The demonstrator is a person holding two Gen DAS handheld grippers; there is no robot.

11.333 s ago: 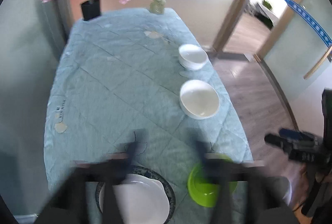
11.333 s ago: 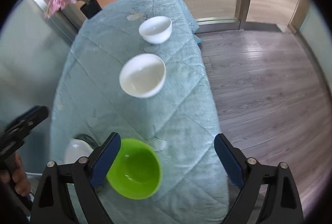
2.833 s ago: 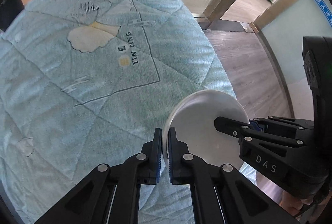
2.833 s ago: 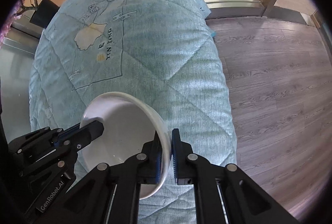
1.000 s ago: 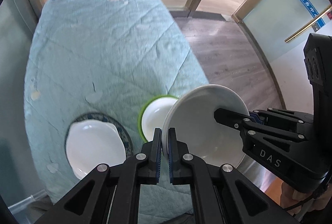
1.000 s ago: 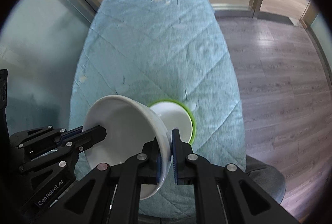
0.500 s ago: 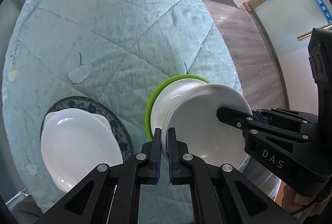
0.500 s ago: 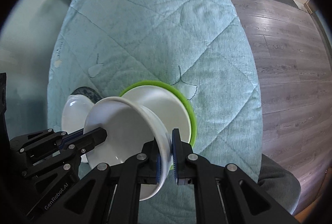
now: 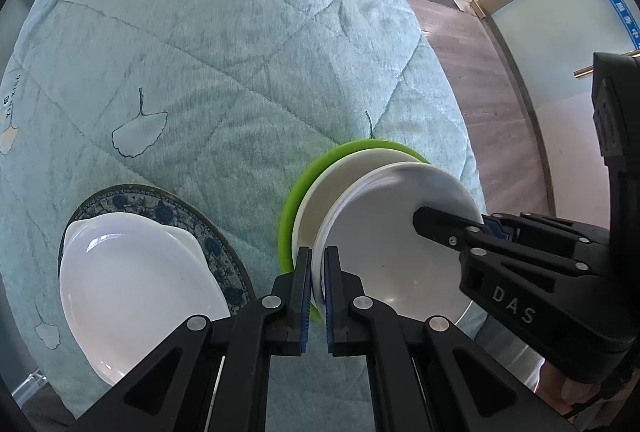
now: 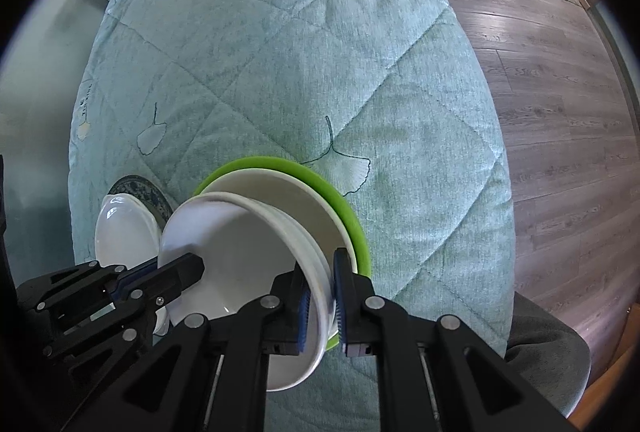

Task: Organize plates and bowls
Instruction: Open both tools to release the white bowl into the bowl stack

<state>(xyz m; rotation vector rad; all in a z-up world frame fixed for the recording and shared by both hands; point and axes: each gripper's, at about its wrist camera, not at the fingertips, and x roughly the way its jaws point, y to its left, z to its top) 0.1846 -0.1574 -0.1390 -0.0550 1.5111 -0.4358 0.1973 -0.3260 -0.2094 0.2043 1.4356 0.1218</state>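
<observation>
pointing steeply down at the table, the left gripper [image 9: 317, 274] pinches the near-left rim of a white bowl [image 9: 384, 244], its blue pads [image 9: 306, 296] narrow and pressed on either side of the rim; the right gripper [image 10: 320, 296] straddles the opposite rim of the same bowl, its jaws have just been opening a little, and a thin gap shows beside the rim, so the pads do not seem to press; the bowl sits tilted inside a second white bowl [image 10: 280, 187], which is nested in a green bowl [image 10: 320, 179] on the pale blue quilted cloth [image 10: 280, 51]; just left of the stack a white plate [image 9: 132, 288] lies on a blue-patterned plate [image 9: 168, 207]; the two grippers face each other across the bowl, both bodies low in view; wooden floor [image 10: 560, 91] lies to the right of the table.
</observation>
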